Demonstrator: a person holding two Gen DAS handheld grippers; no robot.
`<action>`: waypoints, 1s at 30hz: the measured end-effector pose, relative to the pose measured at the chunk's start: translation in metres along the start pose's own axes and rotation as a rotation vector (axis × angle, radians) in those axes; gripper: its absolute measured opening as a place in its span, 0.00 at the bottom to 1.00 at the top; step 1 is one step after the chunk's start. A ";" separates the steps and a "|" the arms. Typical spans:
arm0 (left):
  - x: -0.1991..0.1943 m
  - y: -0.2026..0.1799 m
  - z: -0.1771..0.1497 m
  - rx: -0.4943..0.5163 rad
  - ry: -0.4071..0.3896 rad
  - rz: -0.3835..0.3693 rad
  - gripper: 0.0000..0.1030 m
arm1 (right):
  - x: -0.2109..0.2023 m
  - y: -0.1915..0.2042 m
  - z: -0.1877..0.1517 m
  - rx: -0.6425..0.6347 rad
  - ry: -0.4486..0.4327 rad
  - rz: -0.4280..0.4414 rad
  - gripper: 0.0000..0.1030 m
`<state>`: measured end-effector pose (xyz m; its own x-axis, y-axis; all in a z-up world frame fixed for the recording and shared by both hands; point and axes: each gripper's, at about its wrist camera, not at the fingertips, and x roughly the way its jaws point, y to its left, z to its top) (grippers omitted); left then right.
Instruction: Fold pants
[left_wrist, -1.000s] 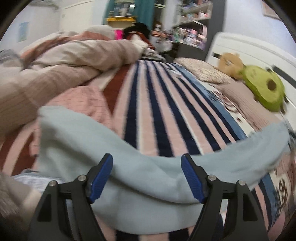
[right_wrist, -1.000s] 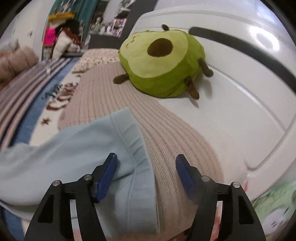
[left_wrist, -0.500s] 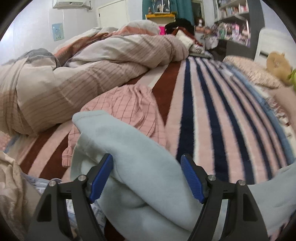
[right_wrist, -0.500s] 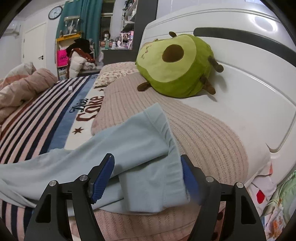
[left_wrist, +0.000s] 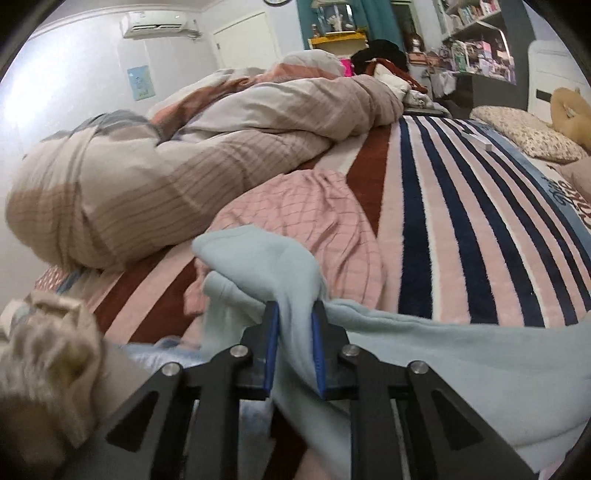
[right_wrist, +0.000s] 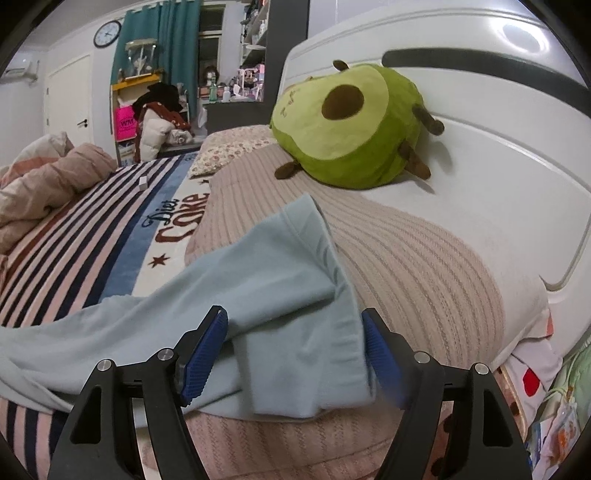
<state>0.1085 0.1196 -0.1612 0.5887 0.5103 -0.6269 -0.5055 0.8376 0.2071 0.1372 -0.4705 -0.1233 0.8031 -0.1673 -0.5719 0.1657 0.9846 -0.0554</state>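
pants (left_wrist: 443, 354): light blue, soft and floppy, look light, lying stretched across the striped blanket (left_wrist: 436, 206) | left gripper (left_wrist: 293, 332): fingers pinched narrow on one bunched end | right gripper (right_wrist: 295, 350): fingers wide around the far cuffs (right_wrist: 317, 266), not squeezing | best hold: a thick edge fold, thin cloth may slip
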 end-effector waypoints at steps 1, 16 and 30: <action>-0.003 0.002 -0.002 -0.001 0.002 -0.002 0.16 | 0.001 -0.002 -0.001 0.006 0.009 0.000 0.68; -0.058 -0.009 0.000 -0.058 -0.066 -0.322 0.56 | -0.013 -0.045 -0.019 0.181 0.076 0.089 0.93; -0.070 -0.028 0.005 -0.023 -0.077 -0.422 0.58 | 0.003 -0.041 0.006 0.102 0.008 0.117 0.07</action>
<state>0.0843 0.0615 -0.1194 0.7919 0.1371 -0.5950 -0.2236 0.9719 -0.0736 0.1365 -0.5114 -0.1180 0.8158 -0.0511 -0.5761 0.1289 0.9871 0.0949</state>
